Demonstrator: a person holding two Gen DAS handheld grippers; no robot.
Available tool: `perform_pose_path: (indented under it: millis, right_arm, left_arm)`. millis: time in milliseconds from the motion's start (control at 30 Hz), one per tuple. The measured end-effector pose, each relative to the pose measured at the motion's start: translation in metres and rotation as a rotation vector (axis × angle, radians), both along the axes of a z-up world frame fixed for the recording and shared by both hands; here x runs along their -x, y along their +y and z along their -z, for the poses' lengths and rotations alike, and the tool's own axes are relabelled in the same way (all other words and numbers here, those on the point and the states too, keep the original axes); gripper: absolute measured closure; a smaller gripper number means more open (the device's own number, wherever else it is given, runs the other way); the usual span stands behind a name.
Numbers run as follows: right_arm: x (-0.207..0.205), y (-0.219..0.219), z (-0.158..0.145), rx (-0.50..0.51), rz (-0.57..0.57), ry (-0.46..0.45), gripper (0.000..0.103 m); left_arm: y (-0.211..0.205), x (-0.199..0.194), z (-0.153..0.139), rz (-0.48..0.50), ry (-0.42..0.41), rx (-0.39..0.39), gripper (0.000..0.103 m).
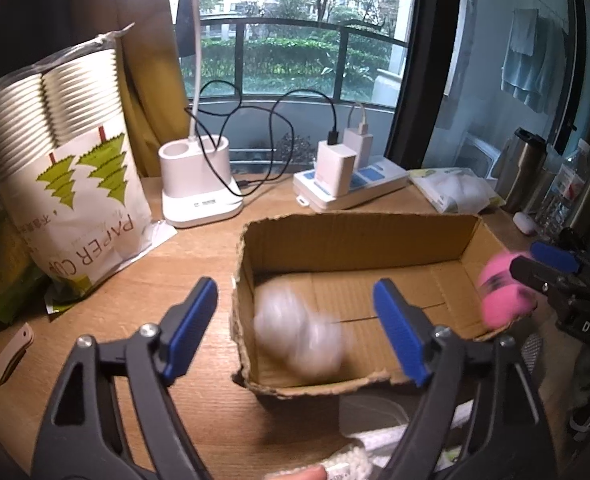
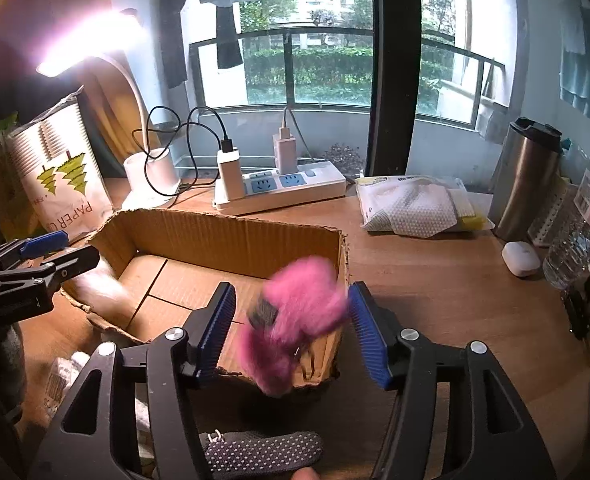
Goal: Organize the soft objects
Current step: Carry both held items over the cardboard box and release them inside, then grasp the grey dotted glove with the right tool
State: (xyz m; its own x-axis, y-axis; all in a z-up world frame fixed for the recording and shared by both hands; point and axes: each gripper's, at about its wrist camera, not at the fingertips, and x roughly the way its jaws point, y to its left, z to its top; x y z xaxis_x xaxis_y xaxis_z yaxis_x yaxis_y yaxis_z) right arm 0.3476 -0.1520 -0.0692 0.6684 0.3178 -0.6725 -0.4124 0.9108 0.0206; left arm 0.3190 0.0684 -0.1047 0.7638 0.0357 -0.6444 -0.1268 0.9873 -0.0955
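Observation:
An open cardboard box [image 1: 359, 236] sits on the wooden desk; it also shows in the right wrist view [image 2: 231, 240]. My left gripper [image 1: 299, 320] is open over the box's near left corner, and a blurred white fluffy toy [image 1: 299, 336] is between its fingers, loose, inside the box. My right gripper [image 2: 291, 328] is open above the box's right end. A blurred pink fluffy toy [image 2: 295, 316] is between its pads, touching neither clearly; it also shows in the left wrist view [image 1: 503, 292].
A paper cup pack [image 1: 67, 184] stands at left. A white lamp base [image 1: 199, 184] and a power strip [image 1: 347, 188] with chargers stand behind the box. A steel tumbler [image 2: 527, 180], a wipes pack [image 2: 415, 204] and a water bottle [image 2: 575, 240] stand at right. A grey dotted sock [image 2: 263, 452] lies near me.

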Motion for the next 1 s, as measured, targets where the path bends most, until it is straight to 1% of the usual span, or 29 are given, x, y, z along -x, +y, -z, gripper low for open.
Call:
perform_pose_path:
  millis: [100, 167, 533, 1000]
  right_arm:
    - [0.002, 0.001, -0.001, -0.002, -0.003, -0.002, 0.037]
    - [0.005, 0.001, -0.004, -0.002, -0.001, -0.009, 0.036]
    - [0.027, -0.003, -0.016, -0.002, 0.007, -0.030, 0.036]
    - [0.063, -0.013, -0.027, -0.006, 0.019, -0.055, 0.036]
  left_arm:
    - [0.001, 0.004, -0.003, -0.002, -0.007, 0.004, 0.021]
    - [0.002, 0.007, -0.006, -0.004, -0.013, 0.008, 0.021]
    - [0.004, 0.029, -0.019, -0.013, -0.039, 0.011, 0.021]
    - [-0.002, 0.065, -0.025, -0.010, -0.051, 0.015, 0.021]
